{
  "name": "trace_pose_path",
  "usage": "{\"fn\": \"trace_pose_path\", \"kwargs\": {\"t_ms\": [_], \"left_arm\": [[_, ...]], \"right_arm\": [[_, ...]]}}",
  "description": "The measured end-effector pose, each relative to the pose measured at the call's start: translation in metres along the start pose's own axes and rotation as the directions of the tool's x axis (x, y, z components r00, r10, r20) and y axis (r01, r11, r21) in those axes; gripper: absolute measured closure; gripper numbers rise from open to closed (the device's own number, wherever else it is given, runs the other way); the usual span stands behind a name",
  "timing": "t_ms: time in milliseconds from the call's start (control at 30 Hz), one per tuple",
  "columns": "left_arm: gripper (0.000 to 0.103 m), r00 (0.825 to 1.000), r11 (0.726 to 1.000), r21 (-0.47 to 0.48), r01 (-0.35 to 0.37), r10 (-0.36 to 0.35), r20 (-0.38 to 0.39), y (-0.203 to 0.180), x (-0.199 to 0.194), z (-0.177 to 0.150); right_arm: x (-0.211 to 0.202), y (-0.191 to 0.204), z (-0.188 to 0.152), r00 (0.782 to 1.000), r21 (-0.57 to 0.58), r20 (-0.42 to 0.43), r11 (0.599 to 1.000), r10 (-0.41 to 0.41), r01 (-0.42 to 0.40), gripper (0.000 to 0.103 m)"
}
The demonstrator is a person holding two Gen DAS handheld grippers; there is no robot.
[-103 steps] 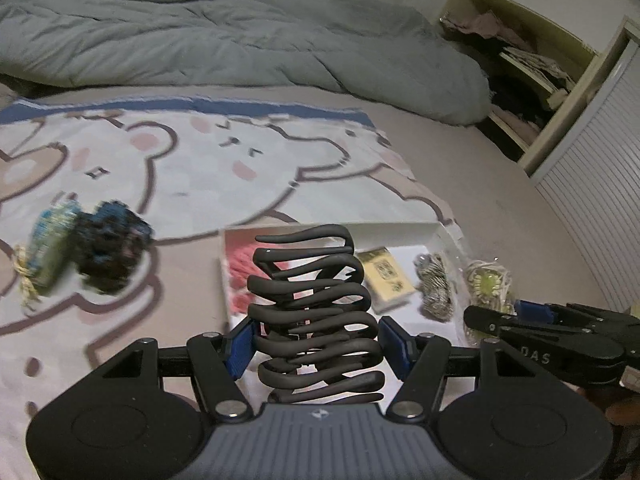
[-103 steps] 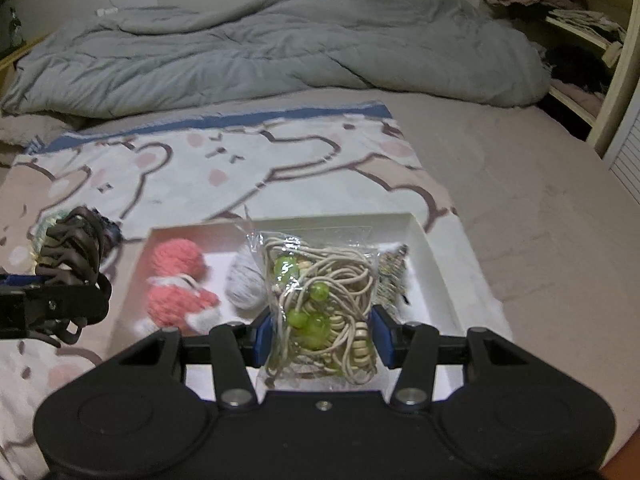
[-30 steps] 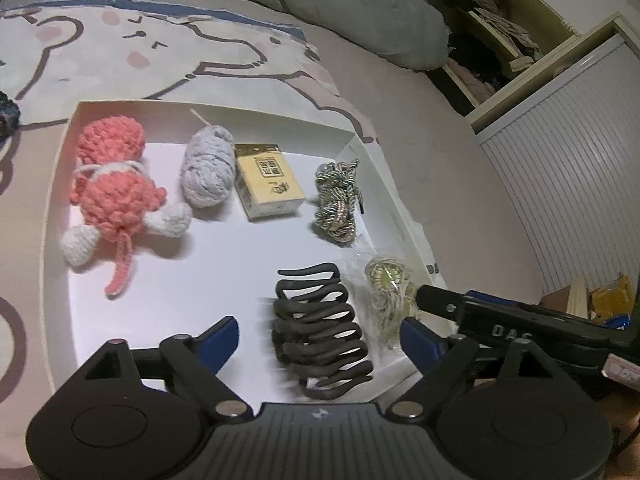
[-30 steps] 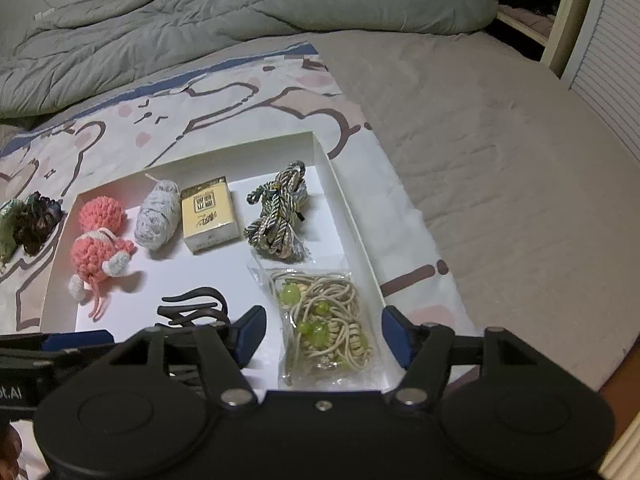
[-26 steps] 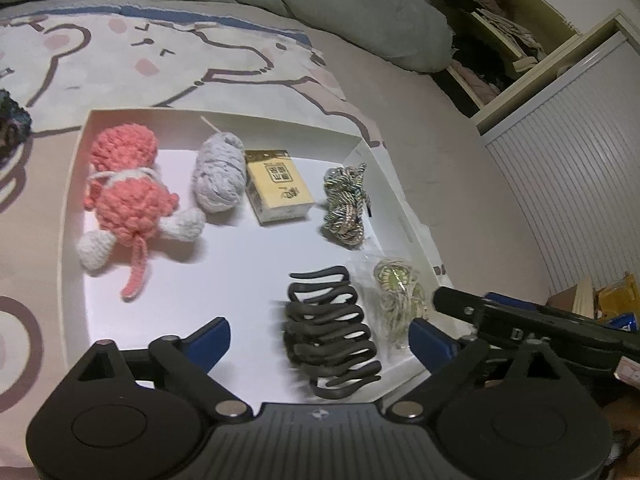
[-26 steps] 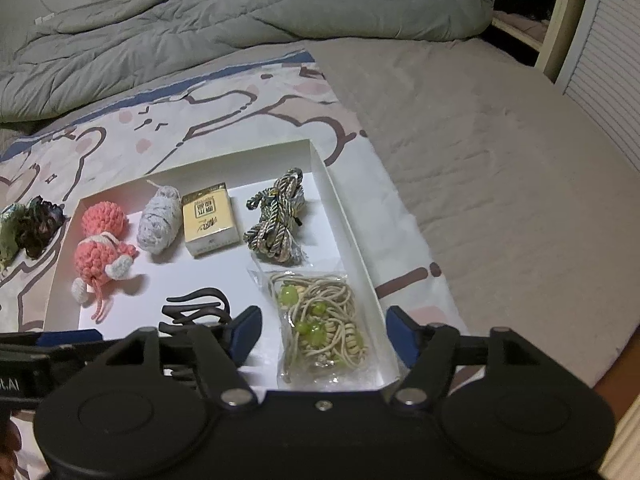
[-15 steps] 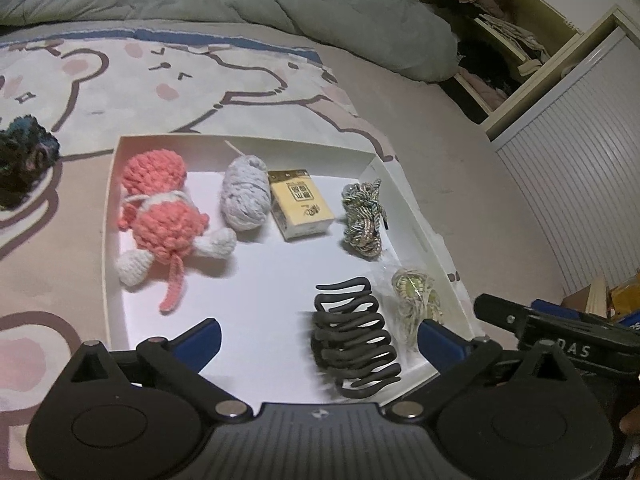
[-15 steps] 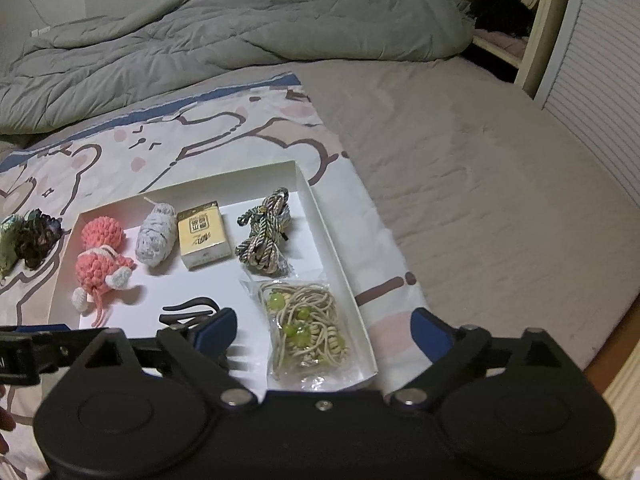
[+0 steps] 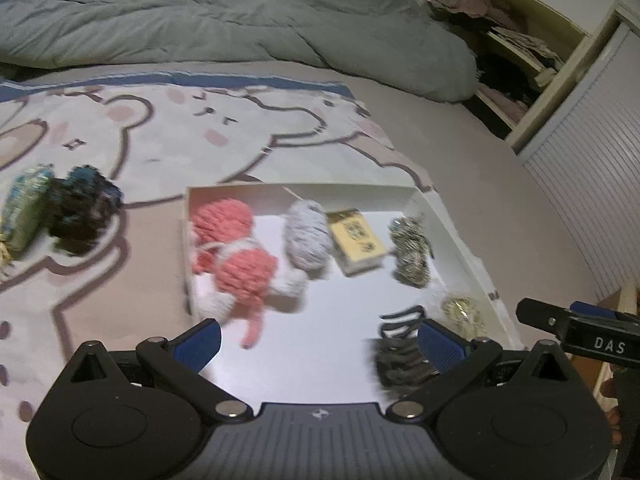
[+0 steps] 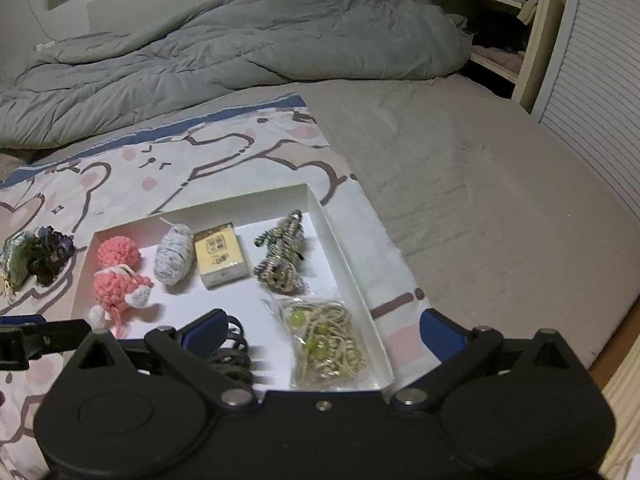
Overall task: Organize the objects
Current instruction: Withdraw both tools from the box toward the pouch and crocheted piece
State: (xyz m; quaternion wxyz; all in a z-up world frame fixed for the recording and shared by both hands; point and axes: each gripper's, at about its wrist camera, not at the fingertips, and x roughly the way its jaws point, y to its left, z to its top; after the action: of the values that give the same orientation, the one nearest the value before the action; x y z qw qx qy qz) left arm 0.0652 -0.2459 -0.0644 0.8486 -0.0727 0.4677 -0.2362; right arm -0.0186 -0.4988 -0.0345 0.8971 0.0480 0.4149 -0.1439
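Observation:
A shallow white box (image 9: 304, 189) lies on the bear-print blanket. In it are a pink crochet toy (image 9: 240, 264), a grey yarn ball (image 9: 308, 236), a yellow carton (image 9: 356, 246), a cord bundle (image 9: 412, 250), a black claw clip (image 9: 400, 352) and a bag of green beads and cord (image 10: 326, 340). My left gripper (image 9: 318, 340) hovers open over the box floor, the clip lying free by its right finger. My right gripper (image 10: 324, 330) hangs above the bag, jaws opening, pads clear of it. Outside the box at left sit a dark scrunchie (image 9: 82, 216) and a green pouch (image 9: 26, 208).
A rumpled grey duvet (image 10: 240, 52) fills the far side of the bed. Open shelves with clothes (image 9: 516, 60) and a slatted door (image 10: 600, 80) stand at the right. Bare beige sheet (image 10: 480, 200) lies right of the box.
Both grippers let go, the left of the claw clip and the right of the bead bag, which now lie in the box. Both have risen and drawn back, and the left view has swung left.

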Motion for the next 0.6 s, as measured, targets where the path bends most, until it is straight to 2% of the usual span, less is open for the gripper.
{"fn": "trace_pose_path", "kwargs": {"t_ms": [600], "left_arm": [[0.0, 0.989, 0.99, -0.047, -0.134, 0.137, 0.061, 0.078, -0.042, 0.02]], "right_arm": [[0.005, 0.095, 0.025, 0.993, -0.09, 0.029, 0.99, 0.115, -0.112, 0.0]]}}
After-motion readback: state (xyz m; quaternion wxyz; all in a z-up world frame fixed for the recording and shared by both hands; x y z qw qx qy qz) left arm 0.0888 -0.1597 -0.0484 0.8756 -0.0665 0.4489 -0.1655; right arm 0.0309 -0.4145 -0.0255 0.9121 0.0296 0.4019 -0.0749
